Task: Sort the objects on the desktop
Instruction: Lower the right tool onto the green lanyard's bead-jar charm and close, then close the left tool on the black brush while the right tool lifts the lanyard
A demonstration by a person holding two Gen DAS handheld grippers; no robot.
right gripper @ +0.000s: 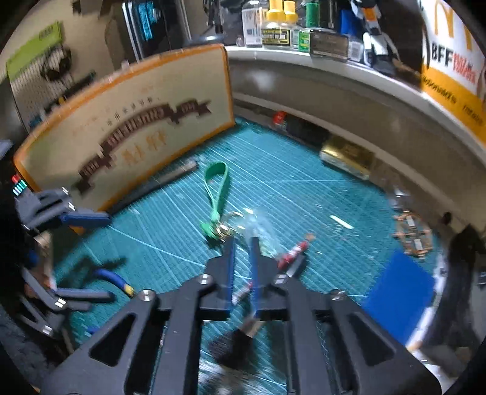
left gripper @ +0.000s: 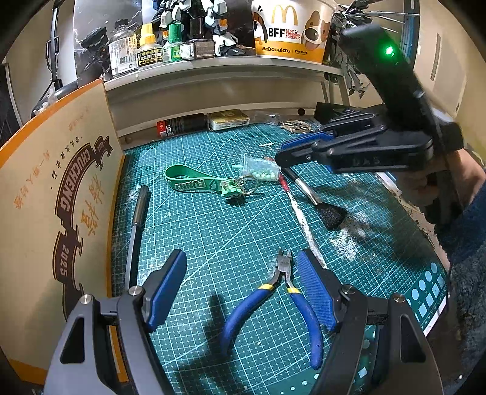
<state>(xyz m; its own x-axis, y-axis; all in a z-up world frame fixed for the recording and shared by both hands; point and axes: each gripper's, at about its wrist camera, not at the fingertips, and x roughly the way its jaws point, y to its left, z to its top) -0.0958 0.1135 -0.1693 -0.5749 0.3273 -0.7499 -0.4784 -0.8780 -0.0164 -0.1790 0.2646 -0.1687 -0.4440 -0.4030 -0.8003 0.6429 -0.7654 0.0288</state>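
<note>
The right gripper point(right gripper: 243, 243), jaws drawn together, appears clamped on a brush point(left gripper: 316, 199) that runs diagonally across the cutting mat point(left gripper: 231, 231), bristles toward the person. The left gripper point(left gripper: 240, 288) hovers apart directly over the blue-handled pliers point(left gripper: 282, 297), handles nearest it.

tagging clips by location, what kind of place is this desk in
Most likely a hobbyist's model-building bench at home: a green cutting mat dusted with white debris, blue-handled nippers lying on it, and a shelf holding small bottles and robot model figures.
</note>
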